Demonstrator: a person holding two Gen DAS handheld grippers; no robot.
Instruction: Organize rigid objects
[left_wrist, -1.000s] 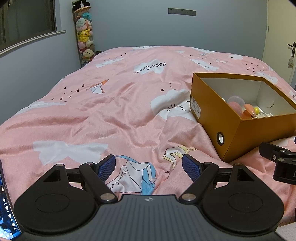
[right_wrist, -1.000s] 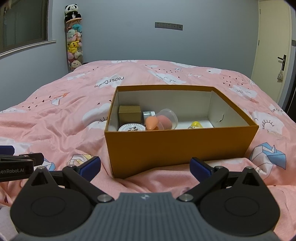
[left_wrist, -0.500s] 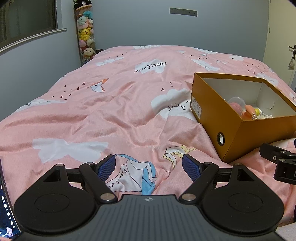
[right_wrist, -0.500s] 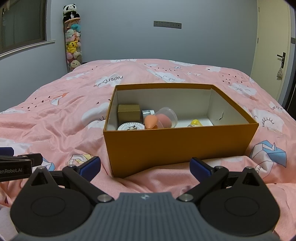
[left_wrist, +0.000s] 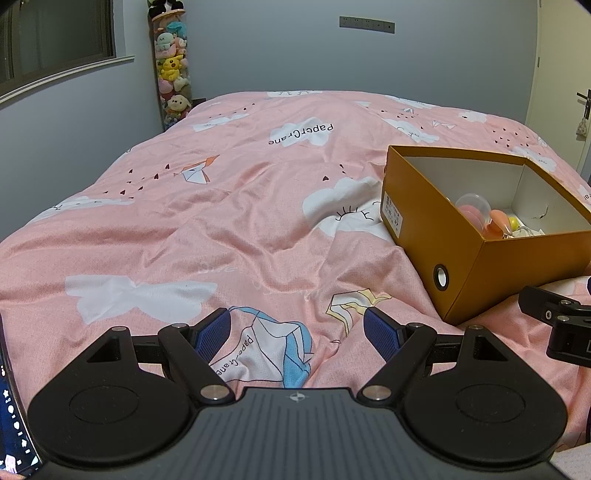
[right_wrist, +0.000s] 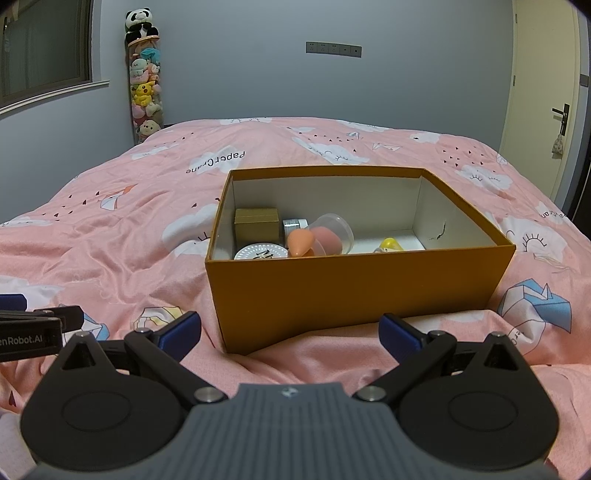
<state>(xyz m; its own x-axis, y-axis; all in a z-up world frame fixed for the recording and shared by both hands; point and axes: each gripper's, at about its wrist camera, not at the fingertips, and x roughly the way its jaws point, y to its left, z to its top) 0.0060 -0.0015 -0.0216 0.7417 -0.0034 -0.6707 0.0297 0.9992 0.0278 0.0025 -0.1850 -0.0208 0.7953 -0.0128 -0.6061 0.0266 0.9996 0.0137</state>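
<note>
Both grippers hang released and empty above a pink bedspread (left_wrist: 229, 229): the right gripper (right_wrist: 290, 328) faces the near wall of an orange box (right_wrist: 354, 284), the left gripper (left_wrist: 297, 328) over bare quilt beside it. The rigid objects (right_wrist: 295, 236) already sit in the box's left half. A push on the wall could slide or tip the box on soft bedding. That wall hides its floor; several items stay unidentifiable.

left gripper (left_wrist: 297, 332) jaws apart, right gripper (right_wrist: 290, 330) likewise
</note>
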